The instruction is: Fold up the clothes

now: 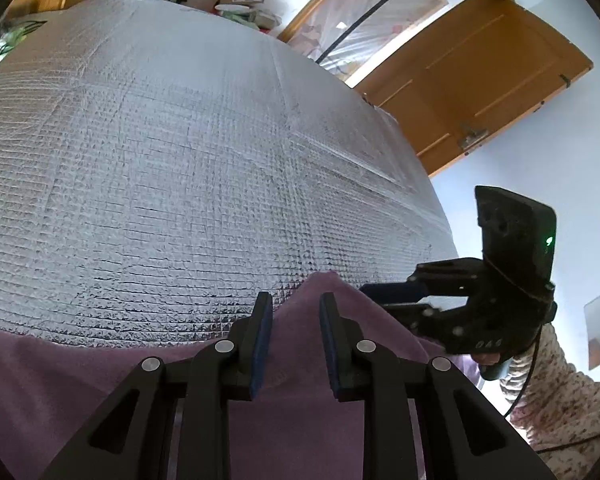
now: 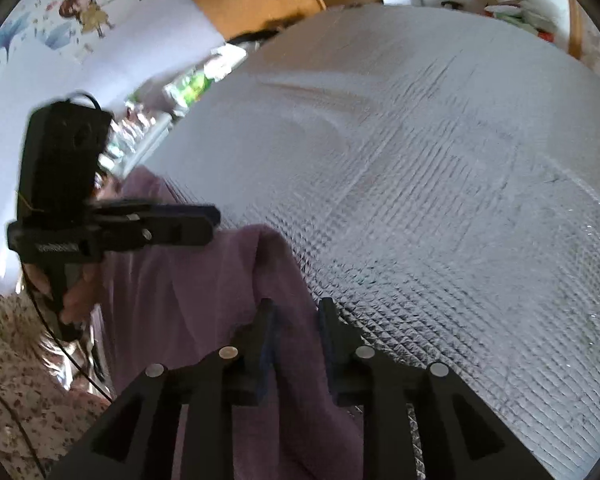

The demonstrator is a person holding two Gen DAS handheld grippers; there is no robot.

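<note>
Purple garment (image 1: 300, 412) bunched at frame bottom, on silver quilted desk (image 1: 172, 152); wooden door (image 1: 480, 68) upper right. Left hand-held gripper (image 1: 294, 344) parted, straddling garment. Right hand-held gripper (image 2: 294, 344) parted, straddling a fold.

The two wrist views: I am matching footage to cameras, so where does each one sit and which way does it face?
Left wrist: sits on the left gripper, looking along its open fingers over the purple garment and silver quilted mat; the right gripper and a patterned sleeve show at right.
Right wrist: sits on the right gripper, facing the same mat; the left gripper shows at left.
Shared: garment, mat, each other's gripper.
</note>
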